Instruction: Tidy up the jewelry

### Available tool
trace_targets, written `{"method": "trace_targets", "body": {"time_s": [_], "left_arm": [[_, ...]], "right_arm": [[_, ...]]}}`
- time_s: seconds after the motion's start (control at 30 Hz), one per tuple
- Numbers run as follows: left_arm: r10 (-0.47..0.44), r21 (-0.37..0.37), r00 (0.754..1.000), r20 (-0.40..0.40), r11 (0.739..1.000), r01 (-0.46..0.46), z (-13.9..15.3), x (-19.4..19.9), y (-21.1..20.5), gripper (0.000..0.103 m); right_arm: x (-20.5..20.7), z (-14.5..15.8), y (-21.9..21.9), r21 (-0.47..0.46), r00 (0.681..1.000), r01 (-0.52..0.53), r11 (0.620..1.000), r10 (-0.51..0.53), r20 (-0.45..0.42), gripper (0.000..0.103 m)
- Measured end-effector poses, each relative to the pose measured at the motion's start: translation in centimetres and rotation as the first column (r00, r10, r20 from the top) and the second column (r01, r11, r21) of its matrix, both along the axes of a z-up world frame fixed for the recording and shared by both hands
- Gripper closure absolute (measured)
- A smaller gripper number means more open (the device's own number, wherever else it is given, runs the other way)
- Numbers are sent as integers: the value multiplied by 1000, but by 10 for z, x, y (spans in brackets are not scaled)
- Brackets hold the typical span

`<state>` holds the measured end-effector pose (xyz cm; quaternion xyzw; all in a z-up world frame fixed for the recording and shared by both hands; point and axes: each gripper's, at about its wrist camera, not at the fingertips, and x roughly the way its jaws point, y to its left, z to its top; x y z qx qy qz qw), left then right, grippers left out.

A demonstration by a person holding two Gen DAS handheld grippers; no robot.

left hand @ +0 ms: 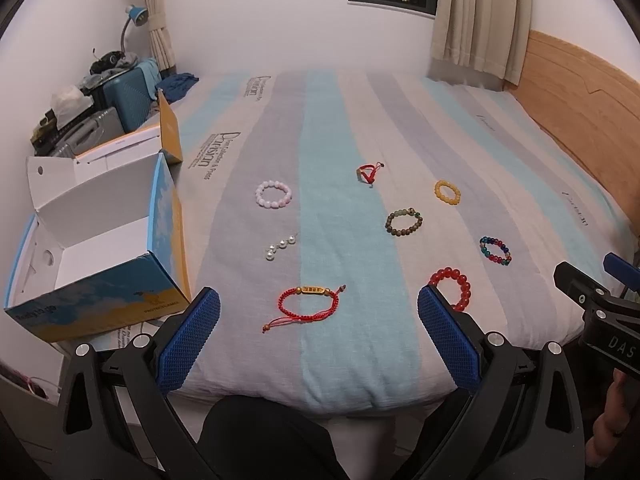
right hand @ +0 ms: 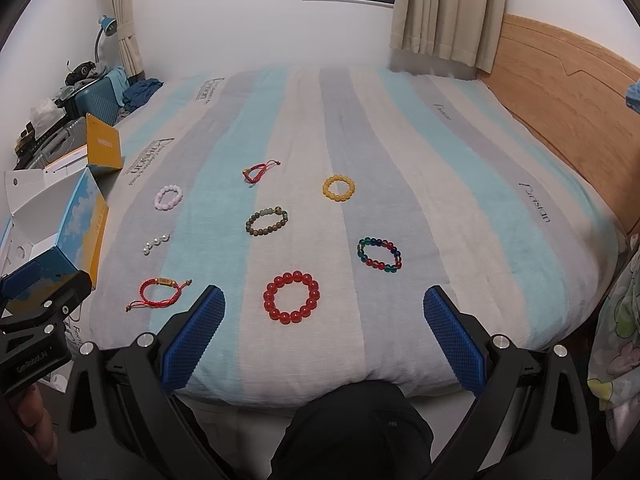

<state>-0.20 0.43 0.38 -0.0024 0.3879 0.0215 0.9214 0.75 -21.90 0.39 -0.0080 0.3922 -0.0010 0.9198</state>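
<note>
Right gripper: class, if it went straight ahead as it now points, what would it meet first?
Most likely the red bead bracelet, lying just ahead between the open jaws of the right gripper; depth is uncertain.

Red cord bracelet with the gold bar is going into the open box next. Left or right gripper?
Left. The red cord bracelet lies just ahead between the open left gripper fingers, with the box beside it; the right gripper faces the red bead bracelet.
</note>
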Motion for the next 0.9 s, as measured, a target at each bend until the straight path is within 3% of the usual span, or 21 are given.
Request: {"method": "trace_targets", "body": {"time_s": [0.9], "left_arm": [[-1,-4,1000,-7,1000,1,-1,0,2,6]], "right_arm": [[2,-3,1,3,1000,9,1000,-9,-3,7]]}}
